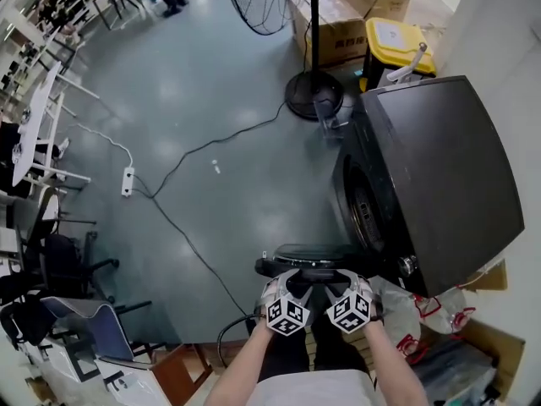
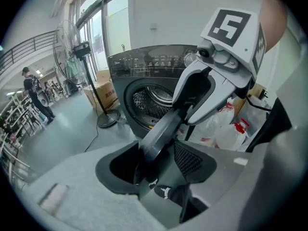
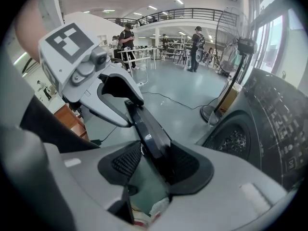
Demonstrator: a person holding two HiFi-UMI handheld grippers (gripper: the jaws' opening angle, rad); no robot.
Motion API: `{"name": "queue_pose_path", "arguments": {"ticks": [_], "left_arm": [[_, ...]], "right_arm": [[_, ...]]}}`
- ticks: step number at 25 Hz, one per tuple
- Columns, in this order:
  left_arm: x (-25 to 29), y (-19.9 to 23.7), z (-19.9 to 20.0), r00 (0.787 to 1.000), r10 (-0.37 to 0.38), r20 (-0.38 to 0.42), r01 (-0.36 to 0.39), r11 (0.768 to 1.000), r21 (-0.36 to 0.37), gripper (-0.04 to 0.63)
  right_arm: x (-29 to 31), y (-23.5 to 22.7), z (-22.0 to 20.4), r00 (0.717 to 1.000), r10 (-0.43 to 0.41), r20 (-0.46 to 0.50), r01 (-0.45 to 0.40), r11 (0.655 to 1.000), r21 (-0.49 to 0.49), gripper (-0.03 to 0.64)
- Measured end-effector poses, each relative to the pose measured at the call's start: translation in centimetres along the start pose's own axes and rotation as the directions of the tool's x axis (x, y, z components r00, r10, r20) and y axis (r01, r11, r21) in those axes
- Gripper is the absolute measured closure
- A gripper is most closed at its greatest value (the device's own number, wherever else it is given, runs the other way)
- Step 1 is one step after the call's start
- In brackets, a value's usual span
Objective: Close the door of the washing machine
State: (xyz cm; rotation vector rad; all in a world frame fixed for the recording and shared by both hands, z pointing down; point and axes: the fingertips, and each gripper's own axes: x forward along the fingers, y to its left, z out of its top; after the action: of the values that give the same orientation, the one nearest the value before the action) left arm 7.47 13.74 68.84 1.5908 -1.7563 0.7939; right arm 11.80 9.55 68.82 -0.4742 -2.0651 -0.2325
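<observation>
A dark grey washing machine (image 1: pixel 439 159) stands at the right with its round drum opening (image 1: pixel 363 210) uncovered. Its door (image 1: pixel 308 256) is swung out toward me. My left gripper (image 1: pixel 292 282) and right gripper (image 1: pixel 342 282) sit side by side at the door's outer edge. In the left gripper view the door's edge (image 2: pixel 161 131) runs between the left gripper's (image 2: pixel 161 160) jaws, with a gap at the right pad. In the right gripper view the door's edge (image 3: pixel 149 131) lies between the right gripper's (image 3: pixel 154 160) jaws, clear of the left pad. Both stand open.
A standing fan's base (image 1: pixel 314 91) and a yellow-lidded bin (image 1: pixel 397 45) are beyond the machine, with cardboard boxes (image 1: pixel 338 24) behind. A cable and power strip (image 1: pixel 128 180) cross the floor. Plastic bags (image 1: pixel 423 311) lie right of me. Chairs (image 1: pixel 51 252) stand left.
</observation>
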Motion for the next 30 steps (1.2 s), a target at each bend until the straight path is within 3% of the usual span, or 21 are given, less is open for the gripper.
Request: {"name": "queue_pose_path", "arguments": {"ticks": [10, 17, 26, 30], "left_arm": [[1.1, 1.9, 1.6, 0.993, -0.103, 0.061, 0.100, 0.994, 0.047, 0.364], [1.7, 3.4, 2.8, 0.976, -0.197, 0.088, 0.187, 0.976, 0.115, 0.371], [3.3, 5.2, 4.7, 0.964, -0.247, 0.103, 0.224, 0.955, 0.192, 0.368], [3.9, 5.9, 5.3, 0.959, -0.260, 0.109, 0.237, 0.953, 0.191, 0.367]], "right_arm": [[0.4, -2.0, 0.7, 0.998, -0.058, 0.003, 0.058, 0.995, 0.075, 0.430], [0.6, -3.3, 1.4, 0.995, -0.098, -0.017, 0.099, 0.984, 0.151, 0.430], [0.9, -5.5, 2.3, 0.986, -0.161, -0.045, 0.167, 0.954, 0.249, 0.428], [1.2, -6.4, 2.5, 0.983, -0.181, -0.045, 0.186, 0.944, 0.272, 0.426]]}}
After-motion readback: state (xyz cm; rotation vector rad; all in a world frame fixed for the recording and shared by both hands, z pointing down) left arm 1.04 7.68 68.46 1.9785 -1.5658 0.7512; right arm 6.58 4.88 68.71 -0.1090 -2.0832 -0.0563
